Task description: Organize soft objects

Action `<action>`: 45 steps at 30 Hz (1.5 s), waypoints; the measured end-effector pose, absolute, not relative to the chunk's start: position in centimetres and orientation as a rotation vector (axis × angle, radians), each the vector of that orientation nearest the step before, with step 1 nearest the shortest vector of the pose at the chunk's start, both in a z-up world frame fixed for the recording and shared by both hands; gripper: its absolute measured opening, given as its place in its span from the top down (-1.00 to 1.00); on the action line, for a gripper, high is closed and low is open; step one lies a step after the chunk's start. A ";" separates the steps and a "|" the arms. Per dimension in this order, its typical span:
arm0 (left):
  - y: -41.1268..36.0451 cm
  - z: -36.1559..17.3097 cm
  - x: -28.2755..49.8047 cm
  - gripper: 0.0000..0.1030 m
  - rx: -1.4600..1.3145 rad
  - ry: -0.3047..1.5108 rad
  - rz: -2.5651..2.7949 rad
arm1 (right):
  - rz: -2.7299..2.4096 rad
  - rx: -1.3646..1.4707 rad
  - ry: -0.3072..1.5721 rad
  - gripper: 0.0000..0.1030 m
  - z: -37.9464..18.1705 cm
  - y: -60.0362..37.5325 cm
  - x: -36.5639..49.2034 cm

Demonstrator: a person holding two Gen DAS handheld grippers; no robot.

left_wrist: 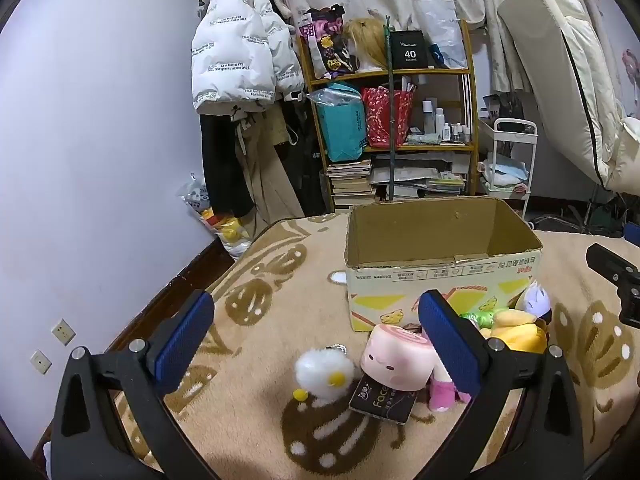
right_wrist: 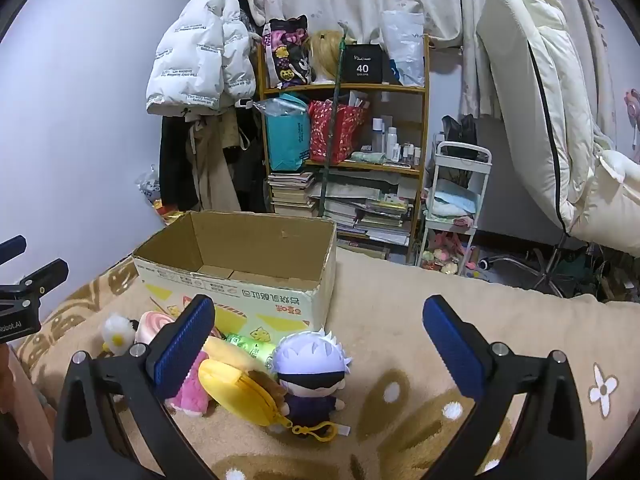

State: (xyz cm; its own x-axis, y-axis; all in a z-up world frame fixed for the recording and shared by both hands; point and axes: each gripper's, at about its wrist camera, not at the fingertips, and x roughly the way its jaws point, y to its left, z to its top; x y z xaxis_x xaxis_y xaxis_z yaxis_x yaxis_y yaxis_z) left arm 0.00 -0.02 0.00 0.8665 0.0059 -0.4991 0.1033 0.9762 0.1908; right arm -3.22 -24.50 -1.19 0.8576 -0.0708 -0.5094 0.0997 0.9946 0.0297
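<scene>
An open cardboard box point(left_wrist: 440, 276) stands on a beige patterned blanket point(left_wrist: 264, 320); it also shows in the right wrist view point(right_wrist: 240, 284). In front of it lie soft toys: a white fluffy keychain ball point(left_wrist: 324, 372), a pink roll-shaped plush point(left_wrist: 400, 360) on a dark tissue pack point(left_wrist: 382, 402), a yellow plush point(left_wrist: 516, 332) and a white-haired doll point(right_wrist: 312, 372) beside a yellow pouch point(right_wrist: 240, 392). My left gripper point(left_wrist: 316, 336) is open above the white ball and pink roll. My right gripper point(right_wrist: 320, 340) is open above the doll. Both are empty.
A wooden shelf point(left_wrist: 392, 112) with bags, books and bottles stands behind the bed. A white puffer jacket point(left_wrist: 236, 52) hangs at the left. A white trolley point(right_wrist: 456, 208) and a folded mattress point(right_wrist: 540, 100) are at the right. The blanket's right part point(right_wrist: 480, 312) holds nothing.
</scene>
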 end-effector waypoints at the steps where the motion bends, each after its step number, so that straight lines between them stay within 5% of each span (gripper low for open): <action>1: 0.0 0.0 0.0 -0.96 0.215 0.521 -0.052 | -0.086 0.072 0.546 -1.00 -1.2 -24.6 -3.2; 45: -0.8 -0.5 0.0 -0.96 0.219 0.537 -0.070 | -0.093 0.067 0.537 -1.00 -1.3 -24.2 -3.2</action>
